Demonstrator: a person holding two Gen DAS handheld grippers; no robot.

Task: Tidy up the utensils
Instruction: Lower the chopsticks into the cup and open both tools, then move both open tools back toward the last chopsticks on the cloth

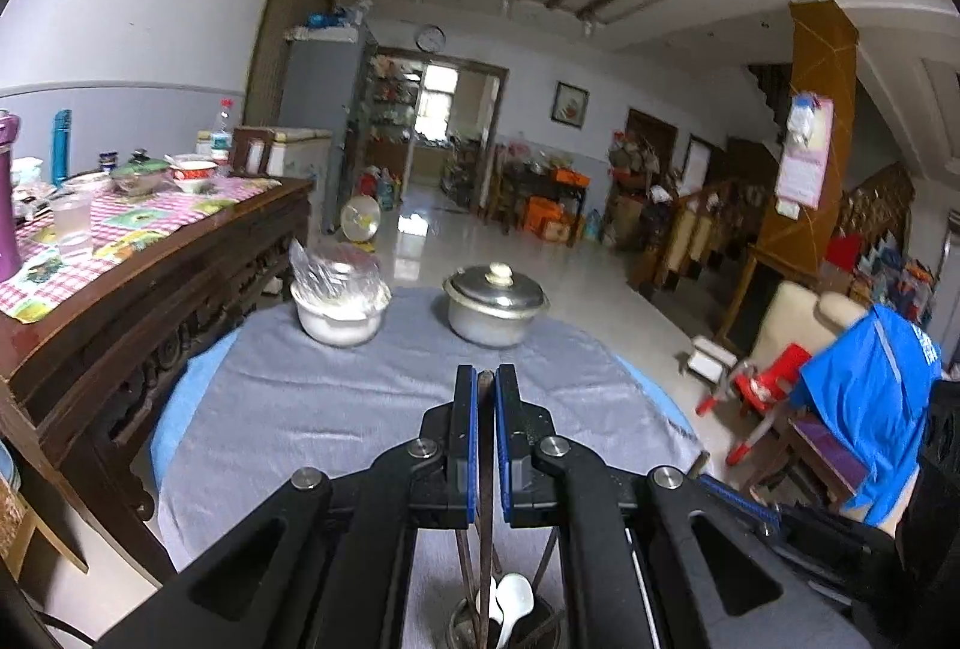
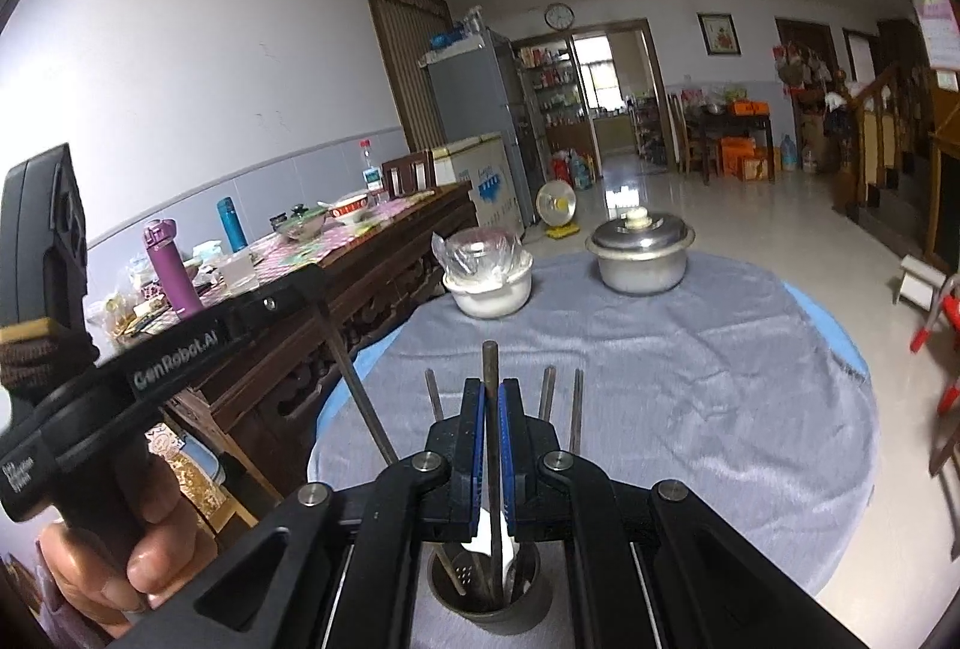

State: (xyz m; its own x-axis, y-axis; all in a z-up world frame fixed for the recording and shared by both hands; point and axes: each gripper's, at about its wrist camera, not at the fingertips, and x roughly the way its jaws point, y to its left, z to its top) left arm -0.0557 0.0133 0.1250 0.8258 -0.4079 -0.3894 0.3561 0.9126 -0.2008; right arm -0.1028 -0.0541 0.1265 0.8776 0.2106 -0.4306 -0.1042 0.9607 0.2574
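Nearly done: each hand-held gripper, left (image 1: pixel 486 379) and right (image 2: pixel 491 388), clamped on a chopstick (image 2: pixel 491 409) lowering into the metal holder (image 2: pixel 489 598); spoon (image 1: pixel 515 598) already inside; nothing loose on the bench (image 2: pixel 690 379).

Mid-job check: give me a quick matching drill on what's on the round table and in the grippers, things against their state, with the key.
Things:
1. metal pot
2. white bowl
3. right gripper
4. white spoon

States:
A. standing in the metal cup
B. covered with clear plastic
C. lid on
D. shut on a chopstick

Pairs: 1-C, 2-B, 3-D, 4-A
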